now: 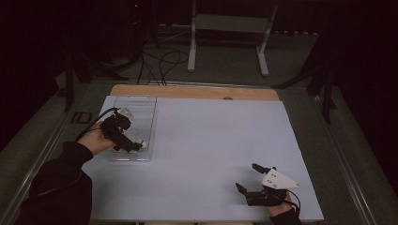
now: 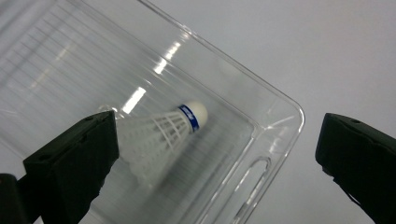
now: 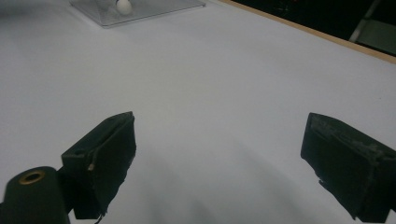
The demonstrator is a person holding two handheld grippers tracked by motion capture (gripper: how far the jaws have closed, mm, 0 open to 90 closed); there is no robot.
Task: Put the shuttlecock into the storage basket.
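Observation:
A white shuttlecock (image 2: 163,133) with a blue band under its cork lies on its side in a clear plastic tray (image 2: 275,116), near one corner. In the high view the tray (image 1: 141,105) sits at the left of the table, and my left gripper (image 1: 133,146) hovers over its near end. The left gripper (image 2: 217,135) is open, its jaws wide apart on either side of the shuttlecock and not touching it. My right gripper (image 1: 245,176) rests low near the table's front right. The right gripper (image 3: 219,126) is open with nothing between its jaws.
A white sheet (image 1: 211,140) covers the table, with a wooden strip (image 1: 197,91) along the far edge. Behind the table, a white metal stand (image 1: 230,28) and cables (image 1: 159,61) lie on the floor. The tray (image 3: 154,9) and shuttlecock cork (image 3: 124,5) are far off in the right gripper view.

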